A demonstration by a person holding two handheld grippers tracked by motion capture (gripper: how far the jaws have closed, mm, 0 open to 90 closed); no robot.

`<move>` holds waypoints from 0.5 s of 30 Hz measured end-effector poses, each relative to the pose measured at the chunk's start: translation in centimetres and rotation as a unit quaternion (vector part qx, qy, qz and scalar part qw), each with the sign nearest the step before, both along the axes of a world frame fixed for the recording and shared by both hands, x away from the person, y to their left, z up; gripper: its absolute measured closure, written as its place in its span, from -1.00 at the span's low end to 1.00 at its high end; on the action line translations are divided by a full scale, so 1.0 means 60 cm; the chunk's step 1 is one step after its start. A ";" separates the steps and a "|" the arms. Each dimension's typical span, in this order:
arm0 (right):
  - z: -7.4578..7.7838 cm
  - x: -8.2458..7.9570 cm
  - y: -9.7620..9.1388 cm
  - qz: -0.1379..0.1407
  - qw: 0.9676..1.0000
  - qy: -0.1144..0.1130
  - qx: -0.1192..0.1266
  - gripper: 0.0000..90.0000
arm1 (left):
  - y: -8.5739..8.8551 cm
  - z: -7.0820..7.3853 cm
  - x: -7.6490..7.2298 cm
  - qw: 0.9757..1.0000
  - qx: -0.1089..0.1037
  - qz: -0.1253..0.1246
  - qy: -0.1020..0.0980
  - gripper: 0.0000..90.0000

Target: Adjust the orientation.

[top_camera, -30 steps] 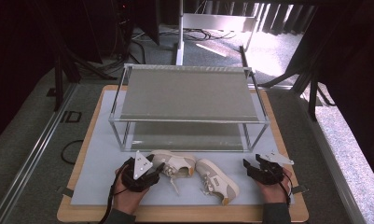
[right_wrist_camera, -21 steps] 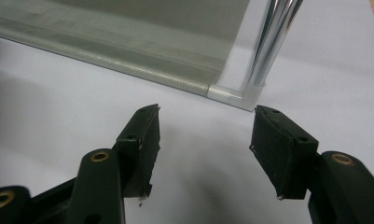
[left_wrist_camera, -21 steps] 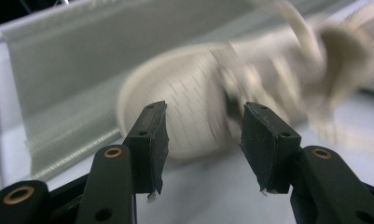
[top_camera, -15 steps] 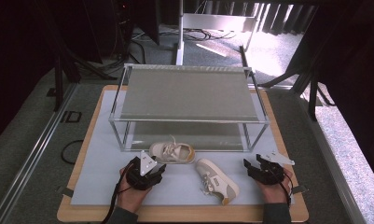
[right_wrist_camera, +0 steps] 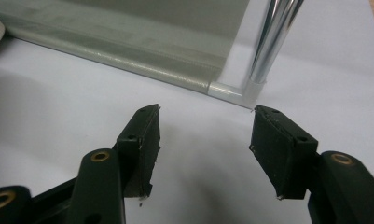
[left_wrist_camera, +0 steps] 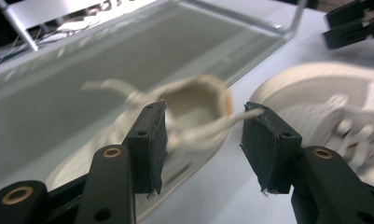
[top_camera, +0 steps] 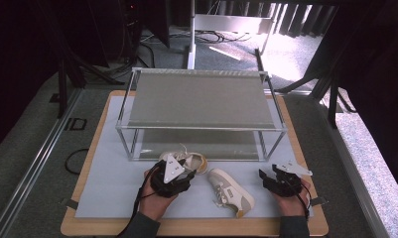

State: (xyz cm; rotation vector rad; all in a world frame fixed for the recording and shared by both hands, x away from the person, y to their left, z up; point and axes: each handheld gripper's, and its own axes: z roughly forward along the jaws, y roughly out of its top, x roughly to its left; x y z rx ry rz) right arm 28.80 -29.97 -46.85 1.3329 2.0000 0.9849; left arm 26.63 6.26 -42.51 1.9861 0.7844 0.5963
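Note:
A cream sneaker (top_camera: 189, 159) lies at the front edge of the metal rack's lower shelf (top_camera: 201, 145). My left gripper (top_camera: 181, 168) sits right behind it. In the left gripper view the sneaker (left_wrist_camera: 194, 100) is blurred, and its heel end lies between the spread jaws of the left gripper (left_wrist_camera: 203, 144). A lace reaches the right pad, but the pads do not squeeze the shoe. The second sneaker (top_camera: 231, 191) (left_wrist_camera: 324, 102) lies on the mat between my hands. My right gripper (top_camera: 267, 177) (right_wrist_camera: 203, 144) rests open and empty on the mat, facing the rack's front right post (right_wrist_camera: 264, 46).
The two-shelf rack (top_camera: 201, 99) takes up the back half of the white mat (top_camera: 112, 183), which lies on a wooden board (top_camera: 186, 230). The right gripper's jaws (left_wrist_camera: 352, 23) appear far off in the left gripper view. Dark floor, cables and stands surround the table.
The first sneaker went from beside my left gripper up to the rack's front edge. The left gripper then followed it forward and right. The right gripper and second sneaker stayed put.

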 end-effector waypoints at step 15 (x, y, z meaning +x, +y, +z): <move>0.001 -0.001 -0.003 0.001 1.000 -0.002 0.001 -0.07 | -0.058 -0.032 0.047 0.999 0.034 0.000 0.034 0.36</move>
